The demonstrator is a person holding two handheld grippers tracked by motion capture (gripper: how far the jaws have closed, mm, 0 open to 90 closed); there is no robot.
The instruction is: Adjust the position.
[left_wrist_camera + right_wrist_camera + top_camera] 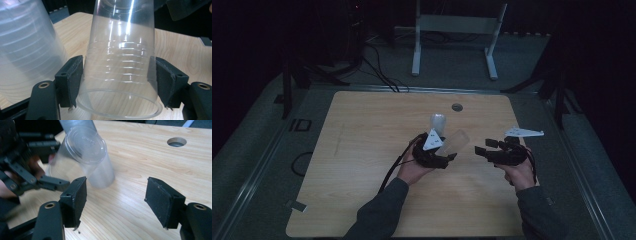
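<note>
1 clear ribbed plastic cup (120, 62) — tilted, gripped by the left tool (117, 82); right tool (116, 205) gapes, holding nothing.

Clear ribbed plastic cup (120, 62) tilted above the table, beside a frosted cup (27, 50).

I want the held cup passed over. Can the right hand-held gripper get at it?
Probably yes: the right hand-held gripper stands open, and the clear cup in the left hand-held gripper points its closed end at it, nothing between.

The held cup (120, 70) is clear plastic with thin ridged rings around it. The table (362, 150) is pale wood with fine grain lines. Both grippers have black jaws; the stacked cups (25, 50) look milky white.
</note>
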